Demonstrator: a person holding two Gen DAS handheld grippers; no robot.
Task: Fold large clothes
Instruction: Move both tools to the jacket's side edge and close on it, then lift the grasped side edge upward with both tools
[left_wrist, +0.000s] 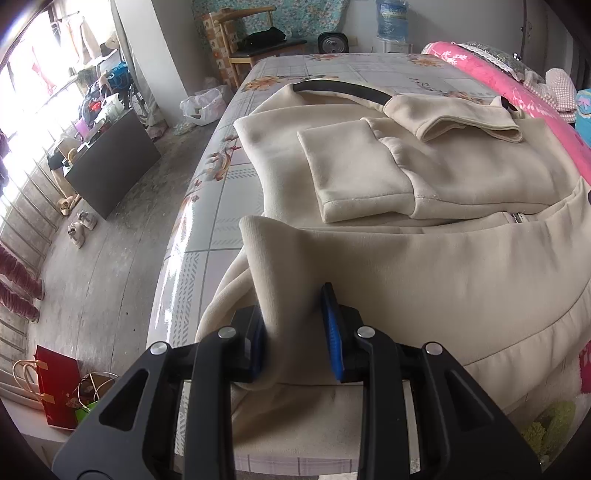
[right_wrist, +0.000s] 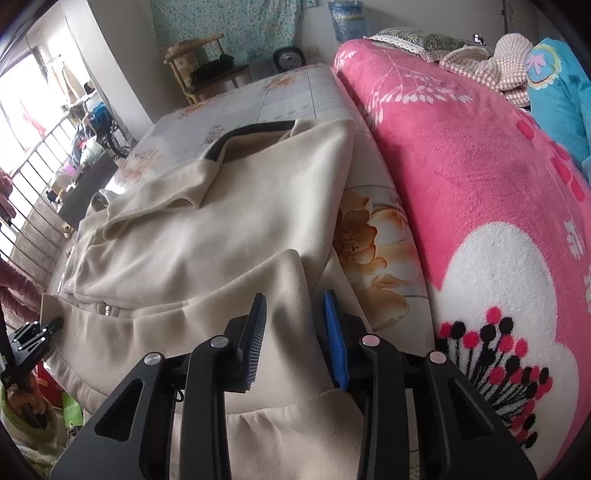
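A large cream zip-up jacket (left_wrist: 461, 177) lies spread on the bed, its dark-lined collar (left_wrist: 343, 88) at the far end and both sleeves folded across the chest. My left gripper (left_wrist: 291, 299) is shut on the near left corner of the ribbed hem, and a ridge of cloth stands up between its pads. The right gripper (right_wrist: 295, 295) is shut on the near right hem corner of the same jacket (right_wrist: 207, 236), with cloth filling the gap between its blue pads. In the right wrist view the left gripper (right_wrist: 40, 332) shows at the far left edge.
The bed is covered by a glossy floral sheet (left_wrist: 229, 177). A rolled pink blanket (right_wrist: 461, 192) runs along its right side, with pillows behind. Left of the bed, on the floor, are a dark cabinet (left_wrist: 110, 162), shoes (left_wrist: 81, 229) and a red bag (left_wrist: 59, 384). A wooden chair (left_wrist: 251, 40) stands beyond.
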